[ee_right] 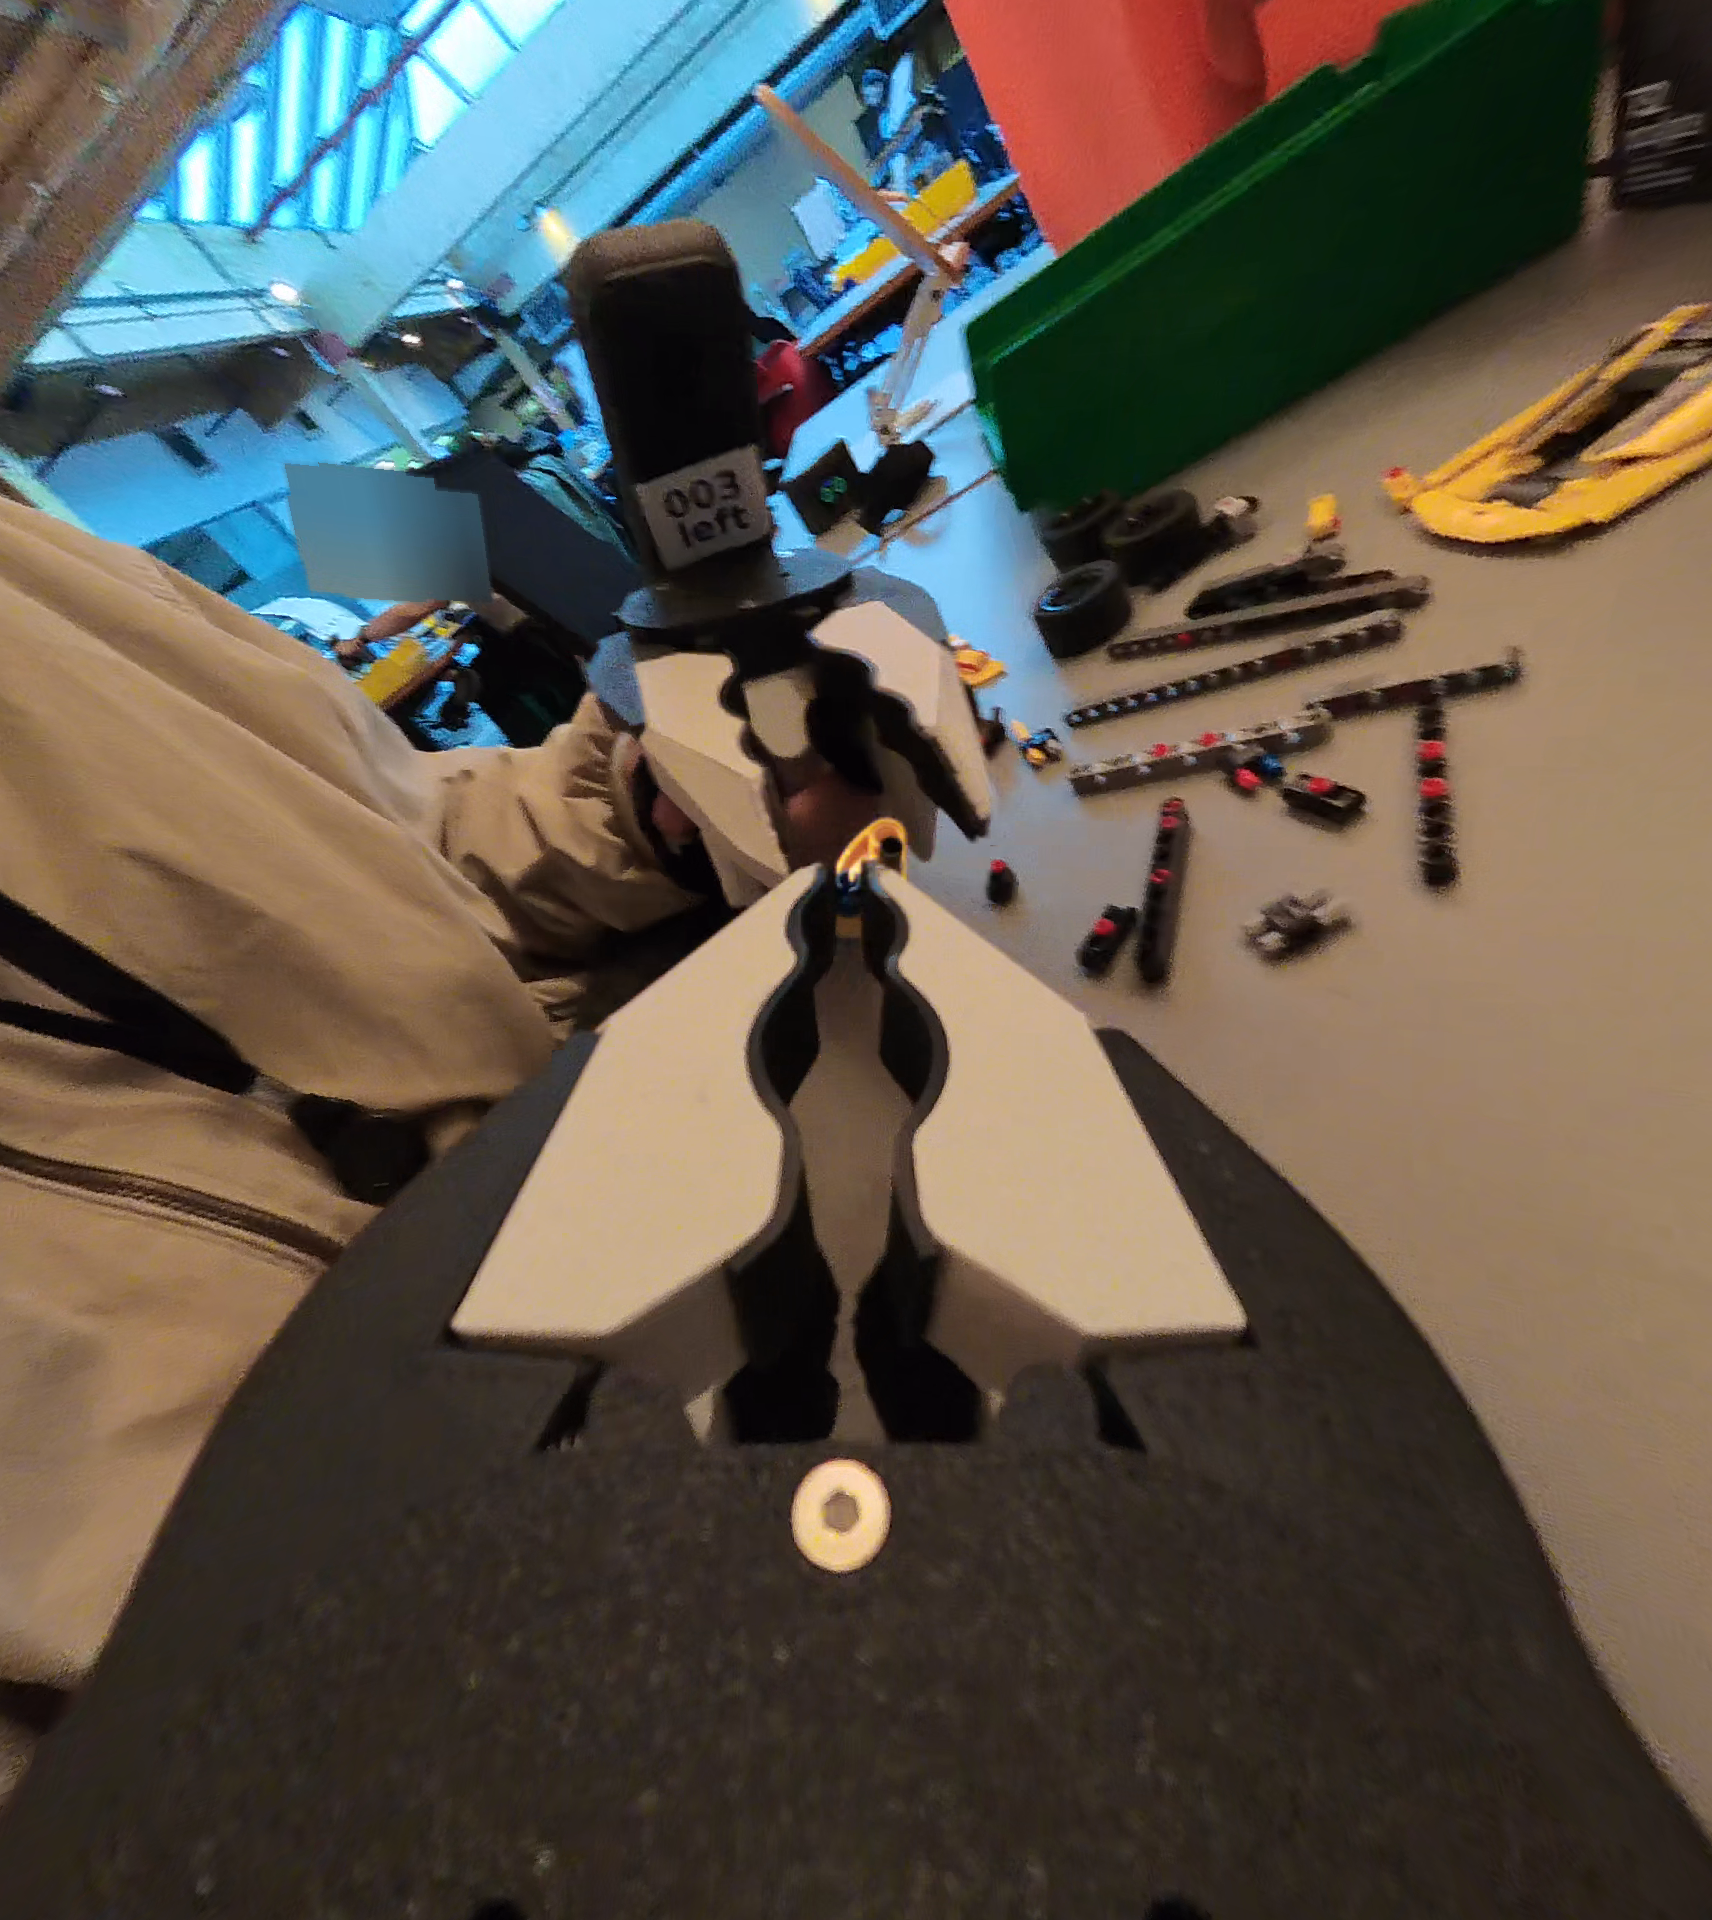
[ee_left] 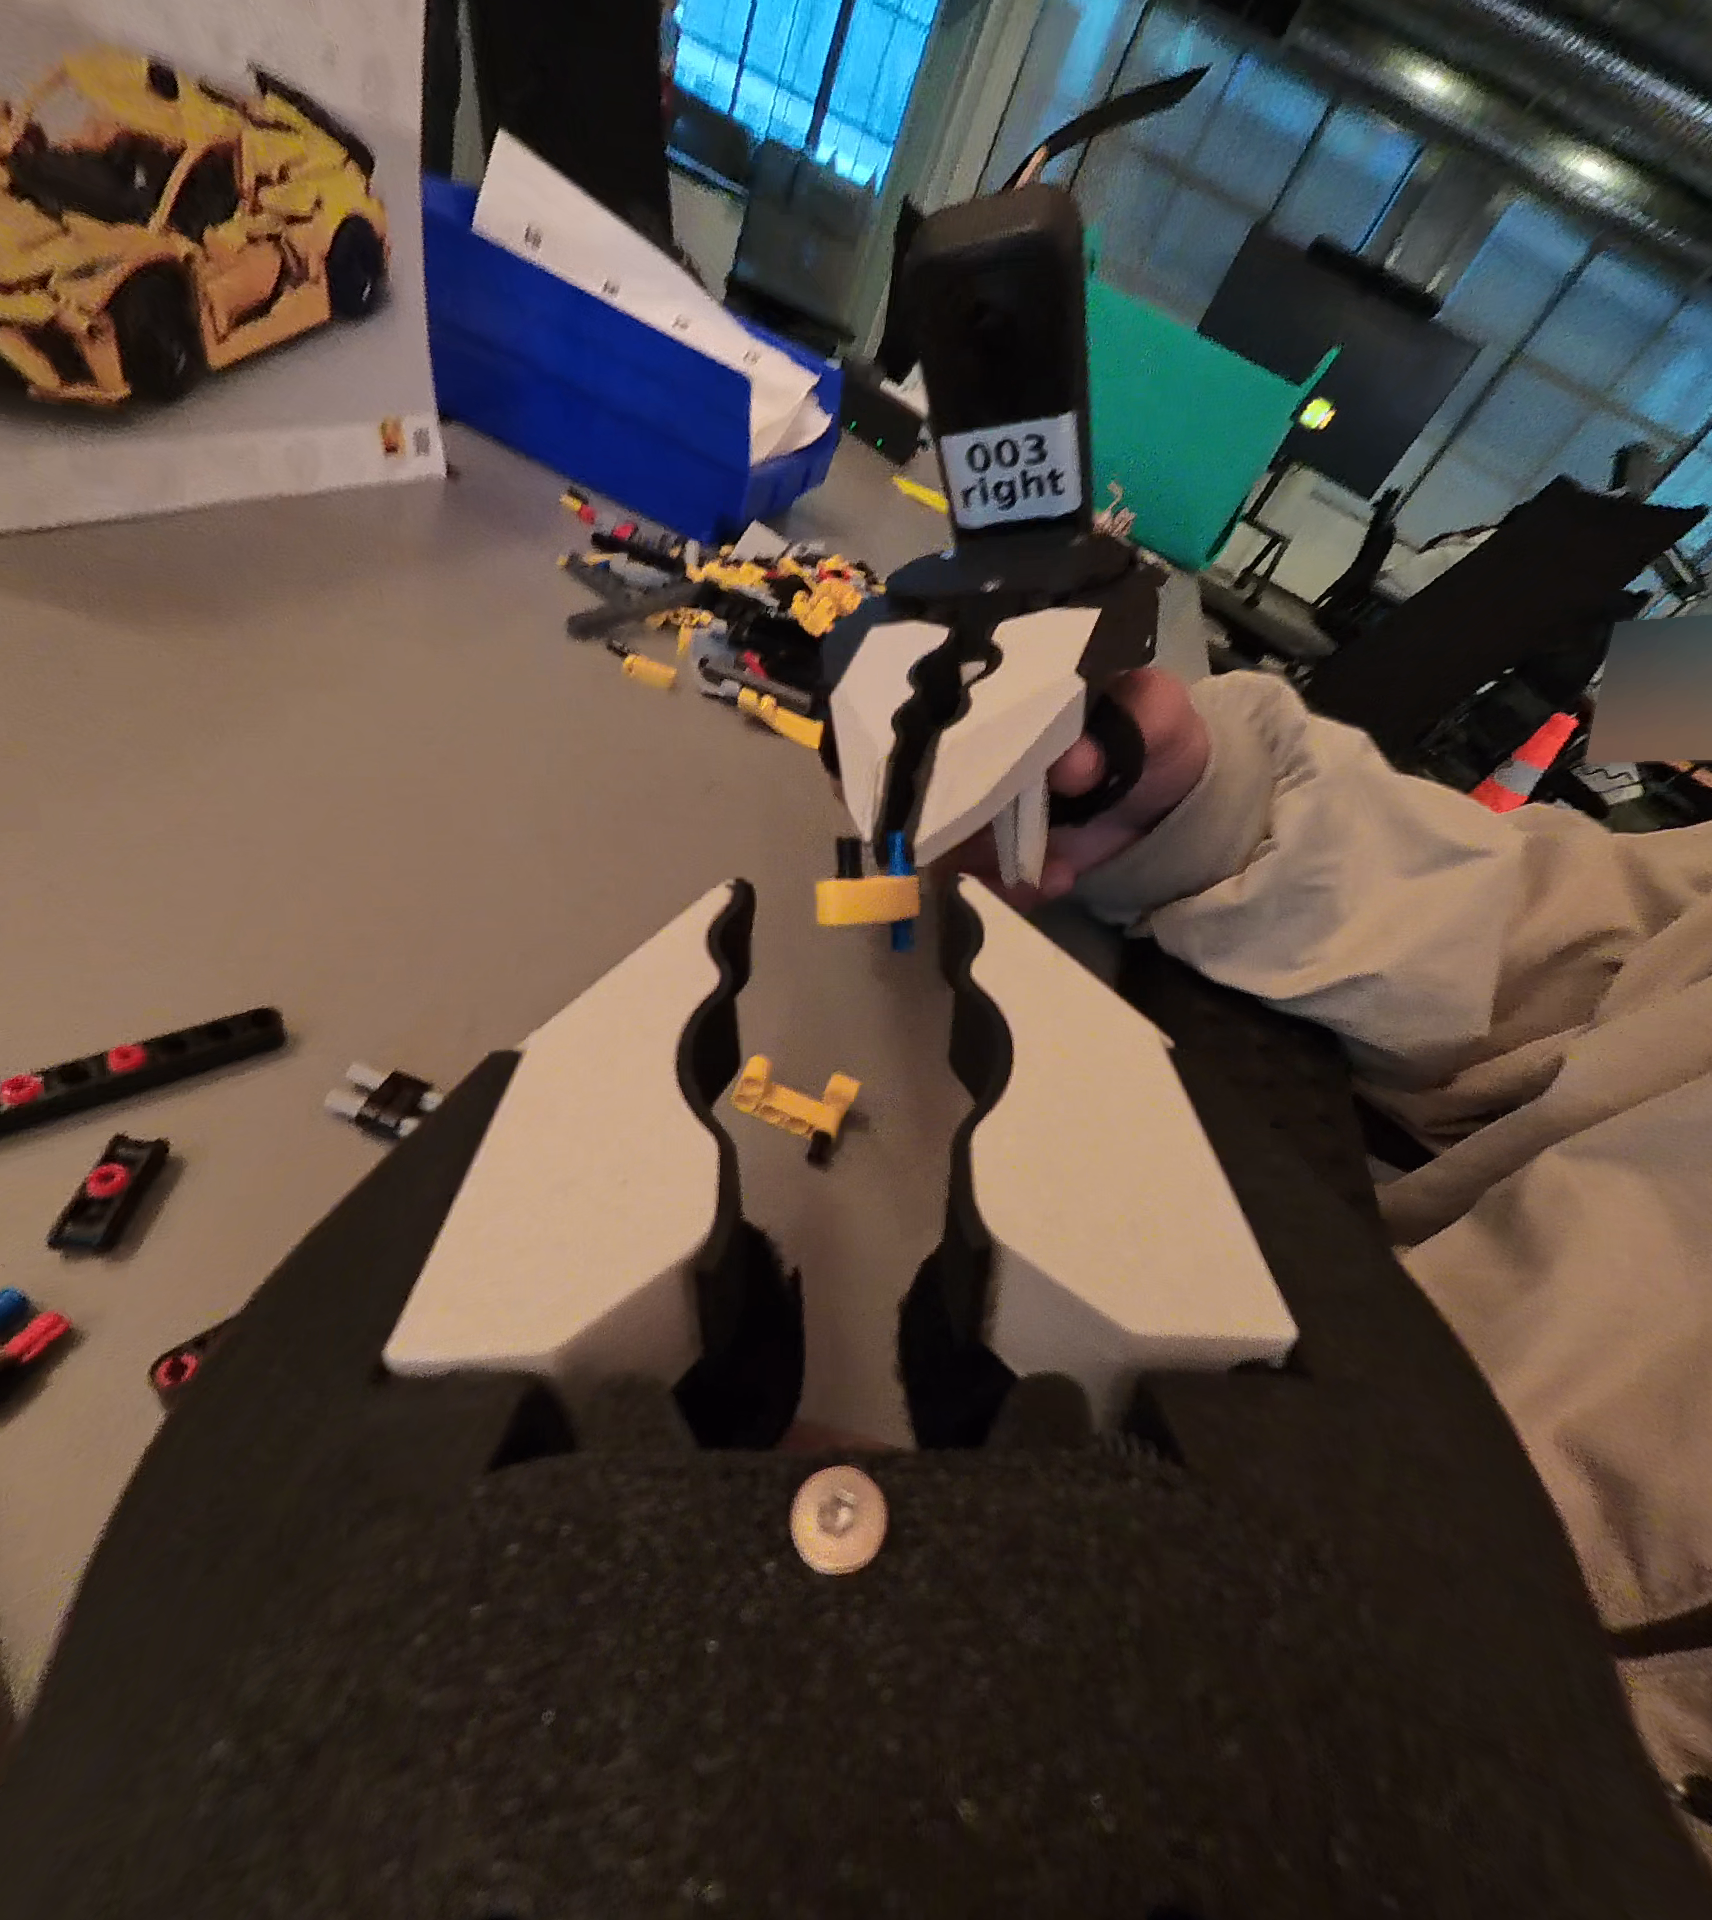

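While pinched at its blue pin, the small yellow piece [ee_left: 864,900] hangs clear of the worktop [ee_left: 312,779] under the right claw [ee_left: 888,847] | left claw [ee_left: 847,904] spread, tips flanking it, apparently not touching | yellow connector [ee_left: 795,1103] lies below between its fingers [ee_left: 613,1122]

Workshop hall: parts-strewn table [ee_left: 208,779], bins [ee_left: 603,353]
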A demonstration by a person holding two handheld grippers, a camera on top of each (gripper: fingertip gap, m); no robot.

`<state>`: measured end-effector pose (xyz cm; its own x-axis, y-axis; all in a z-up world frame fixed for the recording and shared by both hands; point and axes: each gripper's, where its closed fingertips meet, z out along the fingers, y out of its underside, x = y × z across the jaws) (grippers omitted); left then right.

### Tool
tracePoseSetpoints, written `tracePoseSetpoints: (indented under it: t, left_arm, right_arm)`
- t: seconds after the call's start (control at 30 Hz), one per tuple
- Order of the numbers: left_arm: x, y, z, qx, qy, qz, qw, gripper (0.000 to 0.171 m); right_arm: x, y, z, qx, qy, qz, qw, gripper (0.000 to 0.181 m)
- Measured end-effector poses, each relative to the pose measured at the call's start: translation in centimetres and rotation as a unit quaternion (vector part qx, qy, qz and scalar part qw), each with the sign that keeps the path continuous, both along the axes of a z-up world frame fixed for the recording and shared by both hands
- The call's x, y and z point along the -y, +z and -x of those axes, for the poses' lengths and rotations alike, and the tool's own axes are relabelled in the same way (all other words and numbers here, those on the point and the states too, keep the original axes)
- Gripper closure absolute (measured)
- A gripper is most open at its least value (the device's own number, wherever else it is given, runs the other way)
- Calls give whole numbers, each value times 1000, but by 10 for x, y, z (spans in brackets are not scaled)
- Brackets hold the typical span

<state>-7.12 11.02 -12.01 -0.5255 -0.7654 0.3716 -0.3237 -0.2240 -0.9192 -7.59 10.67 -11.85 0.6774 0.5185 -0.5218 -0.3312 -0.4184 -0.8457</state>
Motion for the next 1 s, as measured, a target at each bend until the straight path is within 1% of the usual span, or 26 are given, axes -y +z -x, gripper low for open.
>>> tracePoseSetpoints:
  t: [0.1,0.2,0.23,0.27,0.33,0.43,0.47,0.57,0.83,0.87,0.9,0.93,0.97,1.0]
  left_arm:
    - [11,6,8,10,-36,10,999,138]
    - [20,17,18,28,-75,37,996,155]
    - [20,20,19,28,-78,44,996,156]
    - [19,18,19,26,-76,37,996,156]
    - [13,12,15,25,-53,4,998,156]
    - [3,12,8,39,-5,-29,999,156]
    - [1,12,6,41,5,-32,999,155]
    - [-3,16,3,46,21,-25,998,155]
    - [-8,20,2,43,31,-5,999,156]
    - [-12,18,3,41,38,-7,998,156]
    - [-21,18,7,42,45,5,998,156]
    - [-29,23,10,49,51,35,997,156]
    - [-33,30,12,60,52,59,995,156]
    - [-32,34,12,71,51,56,995,156]
  right_arm:
    - [3,13,13,-33,30,-23,999,178]
    - [6,21,19,-60,47,-36,996,178]
    - [6,24,20,-70,50,-39,996,178]
    - [6,23,20,-70,48,-36,996,178]
    - [0,16,16,-62,23,-19,998,178]
    - [-9,18,7,-98,-10,-7,995,179]
    - [-11,17,5,-88,-21,-8,996,178]
    - [-16,22,1,-95,-42,-18,994,180]
    - [-17,25,-6,-104,-52,-22,993,180]
    - [-16,36,-27,-128,-101,-50,985,181]
    - [-4,52,-66,-177,-153,-88,968,181]
    - [13,59,-105,-217,-190,-105,952,181]
    - [27,56,-128,-201,-223,-103,948,181]
    - [30,48,-123,-160,-216,-83,960,181]
